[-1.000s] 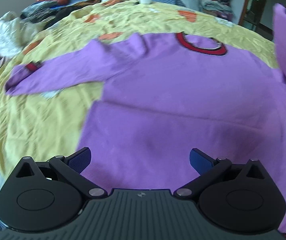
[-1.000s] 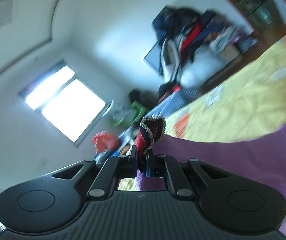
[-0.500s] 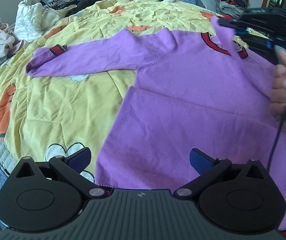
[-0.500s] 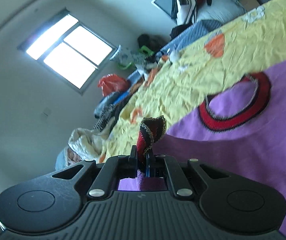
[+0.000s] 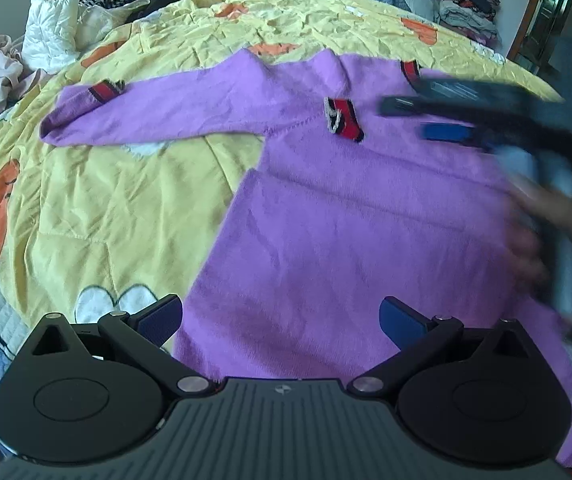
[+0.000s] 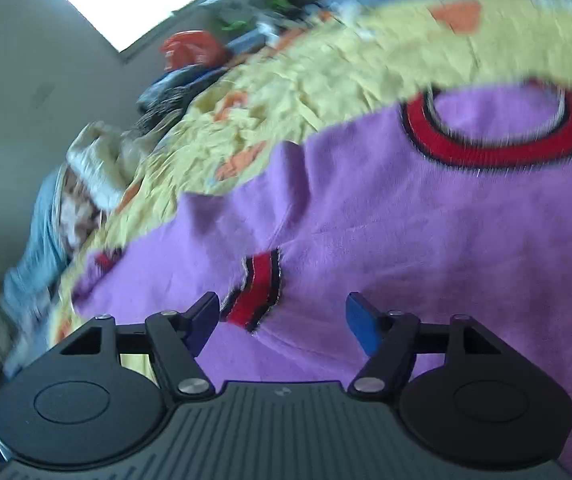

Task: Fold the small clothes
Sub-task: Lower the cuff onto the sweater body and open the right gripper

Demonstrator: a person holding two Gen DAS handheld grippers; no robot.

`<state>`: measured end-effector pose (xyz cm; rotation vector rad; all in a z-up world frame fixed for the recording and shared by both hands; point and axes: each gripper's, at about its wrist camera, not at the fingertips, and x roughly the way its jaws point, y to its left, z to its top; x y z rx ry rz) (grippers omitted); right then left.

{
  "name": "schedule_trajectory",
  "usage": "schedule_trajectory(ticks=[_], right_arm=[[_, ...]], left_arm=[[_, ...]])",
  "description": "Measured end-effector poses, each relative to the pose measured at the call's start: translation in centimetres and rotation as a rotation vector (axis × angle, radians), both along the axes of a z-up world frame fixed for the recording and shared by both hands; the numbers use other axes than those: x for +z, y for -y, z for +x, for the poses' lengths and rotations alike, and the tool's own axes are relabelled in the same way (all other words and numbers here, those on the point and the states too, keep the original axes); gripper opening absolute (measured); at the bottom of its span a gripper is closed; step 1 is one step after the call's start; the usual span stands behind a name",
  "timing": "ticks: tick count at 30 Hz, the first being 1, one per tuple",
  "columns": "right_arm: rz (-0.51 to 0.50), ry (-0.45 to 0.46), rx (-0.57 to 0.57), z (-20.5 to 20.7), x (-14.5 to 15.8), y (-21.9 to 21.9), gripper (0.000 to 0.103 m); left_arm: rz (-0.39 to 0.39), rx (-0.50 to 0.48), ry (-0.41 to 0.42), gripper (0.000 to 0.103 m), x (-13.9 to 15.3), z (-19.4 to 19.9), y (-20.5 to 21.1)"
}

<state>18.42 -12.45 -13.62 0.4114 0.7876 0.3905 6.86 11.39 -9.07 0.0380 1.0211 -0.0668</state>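
Bedspread point(image 5: 133, 200) bears sweater point(image 5: 346, 220); both grippers' fingers point(image 6: 360, 322) spread, empty.

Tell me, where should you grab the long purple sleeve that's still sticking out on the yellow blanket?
Probably at its red-striped cuff, coming from the outer left end with the open left gripper. The sleeve lies flat and straight out from the purple sweater, so its free end lifts easily and can be carried across the body, beside the other cuff already lying there.

Black ribbed left gripper point(image 5: 281, 316); blue fingers point(image 5: 400, 322) (silver pivot screws); bare-skinned hand point(image 5: 558, 232).
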Motion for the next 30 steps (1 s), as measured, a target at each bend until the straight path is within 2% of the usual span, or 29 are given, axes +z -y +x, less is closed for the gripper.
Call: schedule_trajectory(ticks=[2, 4, 7, 8, 9, 10, 13, 14, 15, 17, 21, 23, 26, 27, 29, 30], right_arm=[[-0.084, 0.100, -0.019, -2.6, 1.5, 2.1, 0.069], [-0.246, 0.171, -0.110, -4.9, 2.6, 5.4, 0.069], [-0.451, 0.168, -0.251, -6.8, 2.4, 11.4, 0.069], [-0.471, 0.145, -0.284, -7.0, 2.0, 13.2, 0.063], [-0.461, 0.106, -0.306, -7.1, 1.6, 15.3, 0.057], [-0.441, 0.080, -0.329, -7.2, 1.1, 17.1, 0.046], [-0.409, 0.045, -0.346, -7.3, -0.3, 19.4, 0.040], [-0.405, 0.020, -0.343, -7.1, -1.0, 19.8, 0.033], [-0.405, -0.012, -0.329, -7.2, -1.7, 20.1, 0.032], [-0.431, -0.001, -0.298, -7.8, -2.1, 19.7, 0.031], [-0.551, -0.032, -0.222, -8.2, -1.6, 17.8, 0.031], [-0.546, -0.017, -0.235, -8.5, -0.6, 18.9, 0.032], [-0.520, 0.058, -0.297, -7.4, 0.5, 20.3, 0.032], [-0.503, 0.076, -0.293, -6.3, 0.2, 20.6, 0.032], [-0.479, 0.048, -0.283, -3.7, -0.9, 21.0, 0.032], [-0.502, 0.027, -0.282, -2.5, -1.7, 21.2, 0.032]], left_arm=[[0.004, -0.004, 0.012, 0.103, 0.4, 0.6, 0.2], [0.005, -0.008, 0.035, 0.103, 0.9, 1.5, 0.5], [-0.027, -0.032, 0.077, 0.103, 1.9, 3.5, 1.6], [-0.043, -0.046, 0.093, 0.103, 2.2, 4.4, 2.2], [-0.060, -0.062, 0.106, 0.103, 2.3, 5.4, 2.8], [-0.075, -0.077, 0.114, 0.103, 2.3, 6.5, 3.6], [-0.129, -0.127, 0.101, 0.103, 1.6, 10.7, 6.5], [-0.136, -0.136, 0.093, 0.103, 1.2, 11.9, 7.4], [-0.128, -0.140, 0.094, 0.103, 0.7, 13.1, 8.3], [-0.068, -0.148, 0.118, 0.103, -0.1, 14.5, 9.9], [0.041, -0.192, 0.124, 0.103, -2.3, 16.5, 12.0], [0.077, -0.208, 0.127, 0.103, -3.4, 17.1, 12.1], [0.170, -0.210, 0.109, 0.103, -5.4, 17.8, 12.3], [0.176, -0.211, 0.113, 0.103, -5.8, 17.9, 12.1], [0.127, -0.205, 0.135, 0.103, -6.1, 17.9, 11.1], [0.092, -0.197, 0.133, 0.103, -6.3, 18.1, 10.4]])
